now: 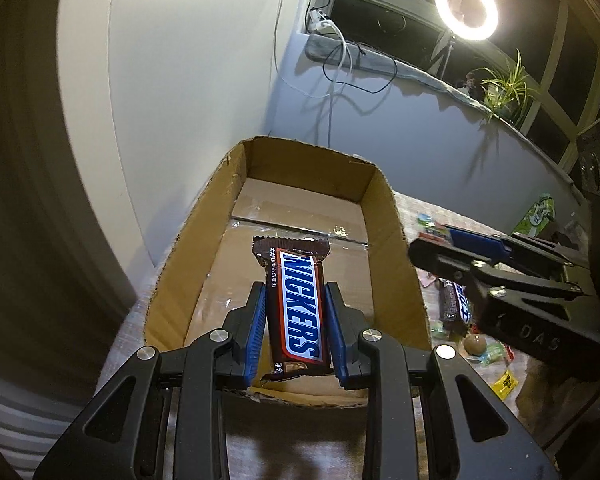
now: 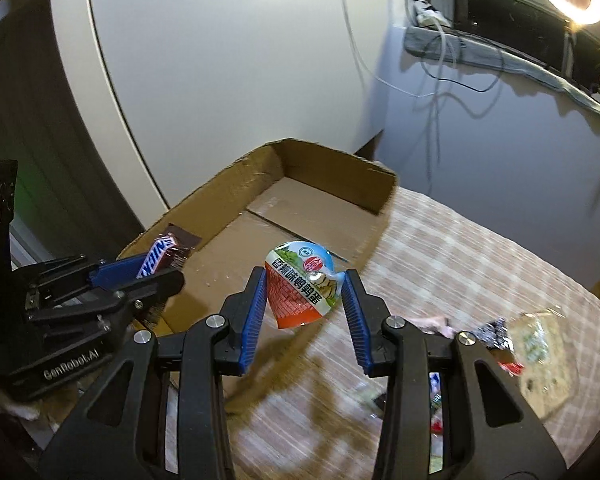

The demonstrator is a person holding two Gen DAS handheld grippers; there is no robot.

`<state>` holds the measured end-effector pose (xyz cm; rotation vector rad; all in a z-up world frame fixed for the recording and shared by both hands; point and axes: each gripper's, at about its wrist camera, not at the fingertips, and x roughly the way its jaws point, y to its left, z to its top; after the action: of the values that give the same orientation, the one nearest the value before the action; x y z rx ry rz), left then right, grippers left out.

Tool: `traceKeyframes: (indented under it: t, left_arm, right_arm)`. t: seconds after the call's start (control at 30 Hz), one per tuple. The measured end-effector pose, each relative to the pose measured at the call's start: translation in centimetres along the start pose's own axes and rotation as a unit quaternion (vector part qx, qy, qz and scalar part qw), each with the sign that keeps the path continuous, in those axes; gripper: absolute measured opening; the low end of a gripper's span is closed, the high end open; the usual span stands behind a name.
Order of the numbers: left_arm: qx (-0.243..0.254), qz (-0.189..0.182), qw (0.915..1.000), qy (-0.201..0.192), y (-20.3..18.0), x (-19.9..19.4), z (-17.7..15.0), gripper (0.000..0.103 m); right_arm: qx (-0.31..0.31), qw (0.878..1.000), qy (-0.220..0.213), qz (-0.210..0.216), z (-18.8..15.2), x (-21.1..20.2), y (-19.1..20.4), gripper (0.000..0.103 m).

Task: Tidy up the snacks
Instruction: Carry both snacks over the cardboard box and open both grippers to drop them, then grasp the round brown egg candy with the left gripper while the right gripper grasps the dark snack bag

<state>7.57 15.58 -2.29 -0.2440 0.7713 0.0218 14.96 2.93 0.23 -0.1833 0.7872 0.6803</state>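
My left gripper is shut on a brown Snickers bar, held lengthwise above the near end of an open cardboard box. In the right wrist view my right gripper is shut on a small round snack packet with a blue, white and orange label. That packet hangs over the box's right wall. The left gripper with the Snickers bar appears at the left of that view. From the left wrist view, the right gripper shows at the right, beside the box.
The box sits on a checked tablecloth against a white wall. Several loose snacks lie right of the box, among them another Snickers bar, a round brown ball and a clear bag. A ring light shines above a windowsill.
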Motion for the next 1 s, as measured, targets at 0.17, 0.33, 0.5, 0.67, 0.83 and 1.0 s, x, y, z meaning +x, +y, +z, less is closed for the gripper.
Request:
traceKeyframes:
  t: [0.17, 0.33, 0.5, 0.67, 0.83, 1.0]
  left_arm:
    - [-0.002, -0.002, 1.0000, 0.003, 0.1, 0.1, 0.0, 0.027]
    - [-0.002, 0.001, 1.0000, 0.007, 0.3, 0.2, 0.0, 0.027]
    - [-0.002, 0.003, 1.0000, 0.008, 0.6, 0.2, -0.2, 0.028]
    - [0.001, 0.013, 0.9999, -0.001, 0.6, -0.3, -0.3, 0.033]
    - [-0.009, 0.014, 0.9997, -0.019, 1.0, -1.0, 0.3, 0.066]
    - [0.002, 0.018, 0.9993, -0.034, 0.5, -1.7, 0.4, 0.066]
  right_arm:
    - [-0.006, 1.000, 0.010, 0.009, 0.2, 1.3, 1.0, 0.040]
    - [-0.007, 1.000, 0.015, 0.019, 0.2, 1.8, 1.3, 0.042]
    - [0.002, 1.000, 0.008, 0.018, 0.1, 1.5, 1.1, 0.065]
    - [0.005, 1.000, -0.003, 0.017, 0.1, 0.7, 0.8, 0.066]
    - [0.017, 1.000, -0.010, 0.014, -0.2, -0.7, -0.2, 0.066]
    - [0.024, 1.000, -0.018, 0.004, -1.0, -2.5, -1.4, 0.066]
